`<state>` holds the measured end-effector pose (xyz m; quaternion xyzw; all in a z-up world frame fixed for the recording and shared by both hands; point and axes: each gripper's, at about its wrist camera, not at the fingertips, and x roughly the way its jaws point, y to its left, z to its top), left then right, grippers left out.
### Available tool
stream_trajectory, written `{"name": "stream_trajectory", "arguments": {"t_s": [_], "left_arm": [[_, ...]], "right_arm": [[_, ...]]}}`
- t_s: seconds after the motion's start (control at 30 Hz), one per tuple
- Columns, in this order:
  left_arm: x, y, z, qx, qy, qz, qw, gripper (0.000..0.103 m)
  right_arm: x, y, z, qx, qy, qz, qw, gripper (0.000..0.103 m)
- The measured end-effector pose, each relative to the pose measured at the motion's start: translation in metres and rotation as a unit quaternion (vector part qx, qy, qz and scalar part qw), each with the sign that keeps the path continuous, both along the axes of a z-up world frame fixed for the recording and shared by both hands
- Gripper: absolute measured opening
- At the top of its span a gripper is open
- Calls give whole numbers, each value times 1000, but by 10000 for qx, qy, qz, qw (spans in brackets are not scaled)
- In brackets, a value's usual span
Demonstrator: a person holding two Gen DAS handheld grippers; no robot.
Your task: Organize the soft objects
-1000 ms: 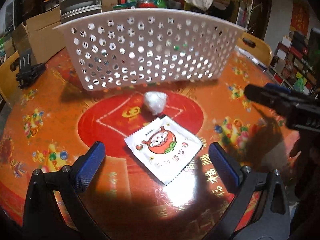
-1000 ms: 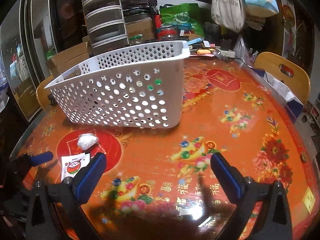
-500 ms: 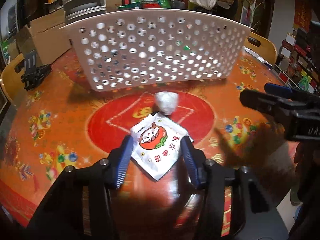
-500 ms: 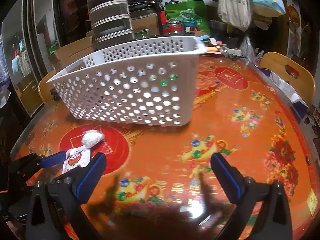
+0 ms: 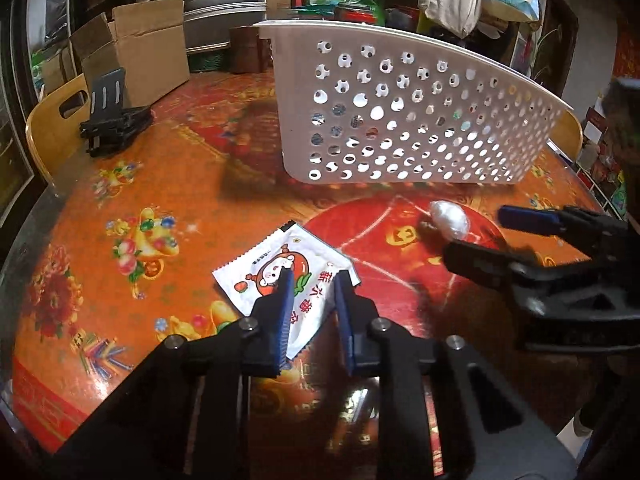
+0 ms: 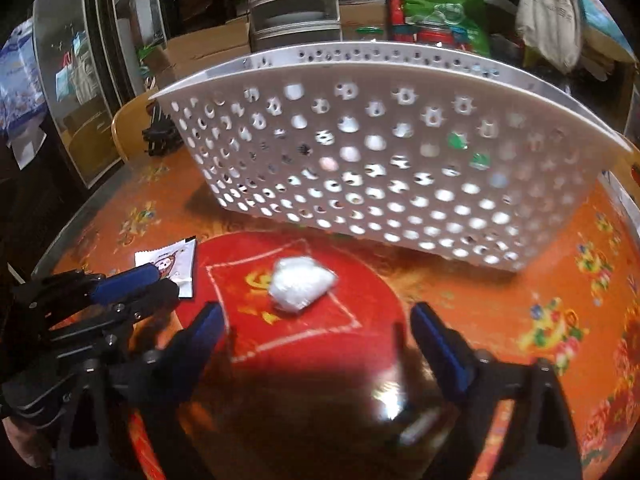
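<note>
Left gripper: jaws have just been closing, now narrow, pinching the near corner of the white snack packet, which lies flat on the tabletop. Right gripper: jaws have been closing a little but stand wide, nothing between the pads. The white wrapped lump lies just beyond and centred between them, this hand clearly nearer. The perforated white basket stands farther back, behind both objects.

sachet: 1 | wrapped white ball: 1 | basket: 1 | claws: 2
</note>
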<state>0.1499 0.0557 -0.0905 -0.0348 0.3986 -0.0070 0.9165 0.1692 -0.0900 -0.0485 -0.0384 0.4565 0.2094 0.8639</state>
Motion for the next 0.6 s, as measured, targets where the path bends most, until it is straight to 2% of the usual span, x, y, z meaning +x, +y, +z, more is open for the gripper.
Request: {"name": "stream_trajectory", "arguments": {"t_s": [0.17, 0.27, 0.33, 0.37, 0.5, 0.6], "left_arm": [[-3, -2, -1, 19, -83, -64, 9999, 19], [-3, -3, -2, 15, -101, -102, 9999, 19], [-4, -5, -3, 21, -123, -120, 9999, 18], [-4, -6, -2, 20, -140, -125, 9998, 17], [-9, -9, 3, 21, -274, -149, 9995, 11], [-12, -12, 9, 62, -347, -158, 9993, 0]], "right_arm": [[9, 20, -6, -184, 131, 145, 9996, 61], [11, 27, -6, -341, 48, 158, 9993, 38], [13, 30, -7, -353, 41, 211, 9991, 33], [13, 29, -7, -321, 48, 241, 9992, 28], [7, 15, -6, -209, 55, 231, 9995, 27], [1, 6, -3, -163, 0, 192, 9997, 27]]}}
